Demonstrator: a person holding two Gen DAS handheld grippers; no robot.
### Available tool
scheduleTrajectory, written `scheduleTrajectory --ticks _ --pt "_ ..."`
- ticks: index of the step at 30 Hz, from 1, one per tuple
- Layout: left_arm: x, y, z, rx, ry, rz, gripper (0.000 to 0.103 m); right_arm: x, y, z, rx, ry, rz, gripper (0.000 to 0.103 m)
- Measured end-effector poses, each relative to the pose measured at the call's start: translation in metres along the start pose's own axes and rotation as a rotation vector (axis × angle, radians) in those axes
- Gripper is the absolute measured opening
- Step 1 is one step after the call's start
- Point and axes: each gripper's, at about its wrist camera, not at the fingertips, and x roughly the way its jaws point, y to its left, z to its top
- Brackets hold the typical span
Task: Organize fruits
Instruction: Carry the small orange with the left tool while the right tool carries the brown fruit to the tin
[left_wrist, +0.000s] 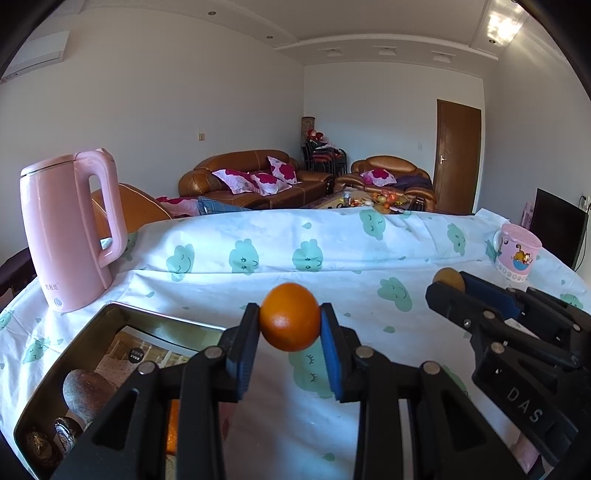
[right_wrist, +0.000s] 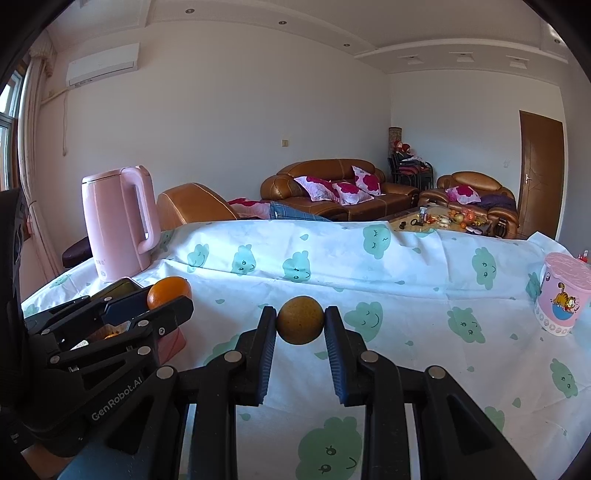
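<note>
My left gripper (left_wrist: 290, 319) jaws clamp a smooth round orange (left_wrist: 290, 316) above the tabletop's cloud-print cloth (left_wrist: 332, 258), beside the metal tray (left_wrist: 92, 339). My right gripper (right_wrist: 300, 320) jaws pinch a dull, rough brownish round fruit (right_wrist: 300, 319). Both tilt slightly down. Glossy pink kettle (left_wrist: 70, 232) far left.

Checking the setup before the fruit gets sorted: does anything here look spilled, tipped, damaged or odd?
Nothing stands out. The kettle and mug stand upright on the cloth; the left gripper holds an orange, the right gripper a brownish fruit.
</note>
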Motion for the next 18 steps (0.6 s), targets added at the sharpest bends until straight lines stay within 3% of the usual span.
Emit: scheduleTrajectory --ticks 18 --pt "-0.012 -0.002 -0.003 0.007 -0.050 0.012 0.034 -0.015 -0.003 -0.003 0.018 -0.064 -0.012 0.029"
